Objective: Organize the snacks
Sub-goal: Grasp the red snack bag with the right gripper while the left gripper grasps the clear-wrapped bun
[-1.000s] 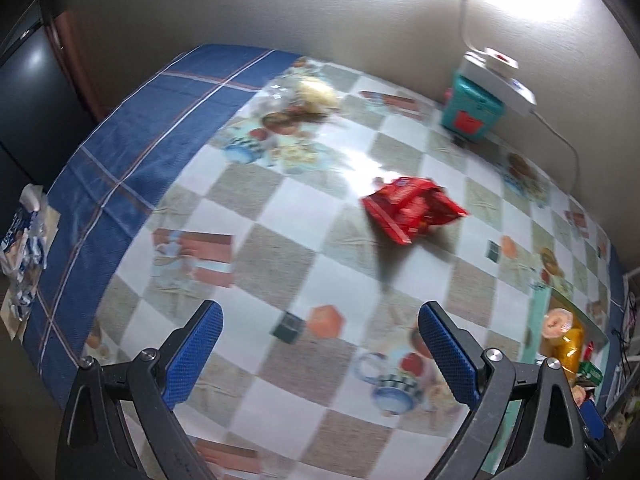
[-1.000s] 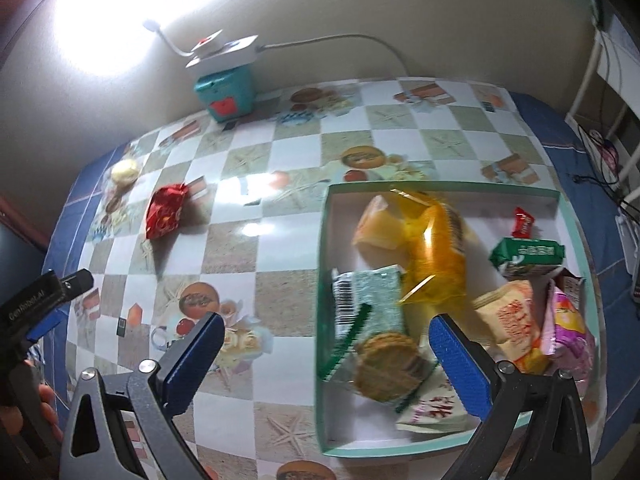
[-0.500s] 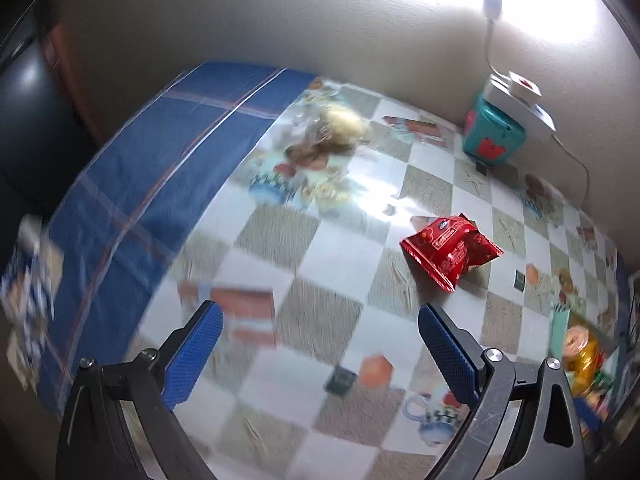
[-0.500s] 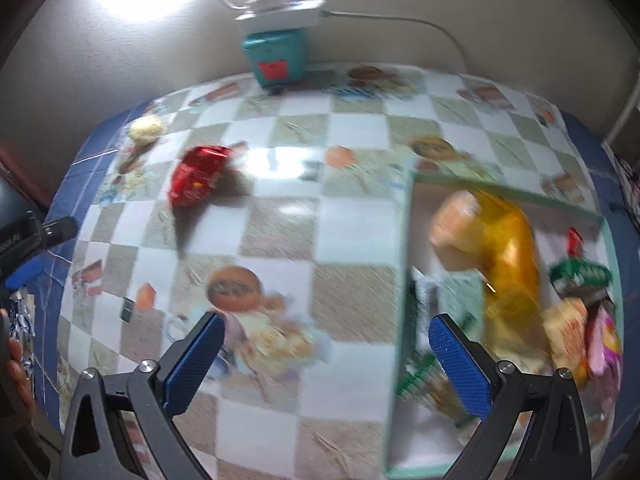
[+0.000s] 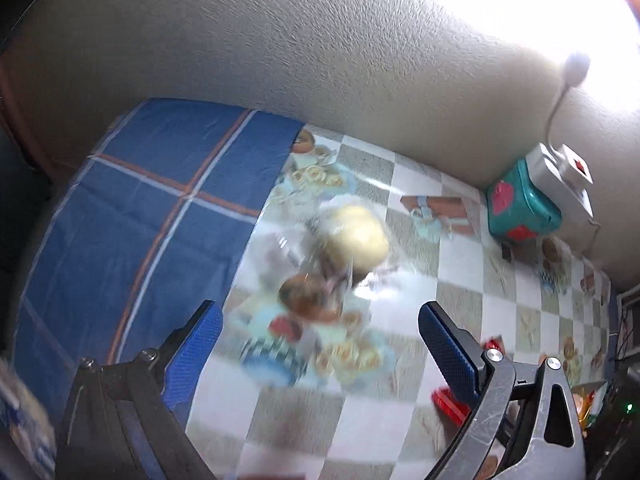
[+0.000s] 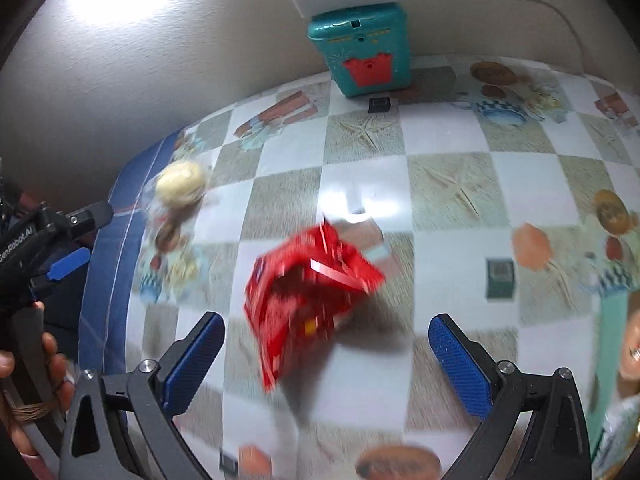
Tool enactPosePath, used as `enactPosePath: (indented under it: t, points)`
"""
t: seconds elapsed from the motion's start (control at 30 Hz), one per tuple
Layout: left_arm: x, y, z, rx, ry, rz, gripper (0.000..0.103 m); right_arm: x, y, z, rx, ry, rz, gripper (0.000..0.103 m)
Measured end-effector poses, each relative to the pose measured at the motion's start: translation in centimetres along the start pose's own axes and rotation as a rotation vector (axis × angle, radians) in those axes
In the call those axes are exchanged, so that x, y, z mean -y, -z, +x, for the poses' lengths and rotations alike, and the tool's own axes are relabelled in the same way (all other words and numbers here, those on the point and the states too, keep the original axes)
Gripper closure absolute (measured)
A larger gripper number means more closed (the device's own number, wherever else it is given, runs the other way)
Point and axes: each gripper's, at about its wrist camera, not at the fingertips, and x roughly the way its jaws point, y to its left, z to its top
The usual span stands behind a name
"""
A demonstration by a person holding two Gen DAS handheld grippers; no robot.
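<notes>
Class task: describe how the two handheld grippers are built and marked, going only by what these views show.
Each gripper, left gripper and right gripper, has two black angular fingers with silver screws and ribbed blue pads. From the right wrist, the left one's body carries partly cut-off white lettering and a blue tab.

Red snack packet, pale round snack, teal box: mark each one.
red snack packet (image 6: 308, 296): right wrist view, middle of the wrapper.
pale round snack (image 5: 356, 236): left wrist view, its rounded top.
teal box (image 6: 362, 54): right wrist view, front face.

Crumpled red foil snack packet (image 6: 308, 292): flat on checkered counter. Pale round clear-wrapped bun (image 5: 354, 240): near blue cloth edge.
</notes>
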Motion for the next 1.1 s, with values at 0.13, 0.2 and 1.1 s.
enactPosePath:
  t: [0.13,0.2,1.1]
  points:
    - [0.0,-2.0,2.3,0.003,0.048,-0.041,0.005,-0.3,-1.1,1.0,0.013,-0.028,0.011,0.011]
    - [0.3,-2.8,3.7,-0.016,0.071,-0.072,0.005,-0.6,-1.2,1.3,0.015,-0.028,0.004,0.018]
    - [2.5,1.7,3.7,-0.024,0.027,-0.161,0.036,3.1,0.9,-1.4,0.018,-0.124,0.069,0.059]
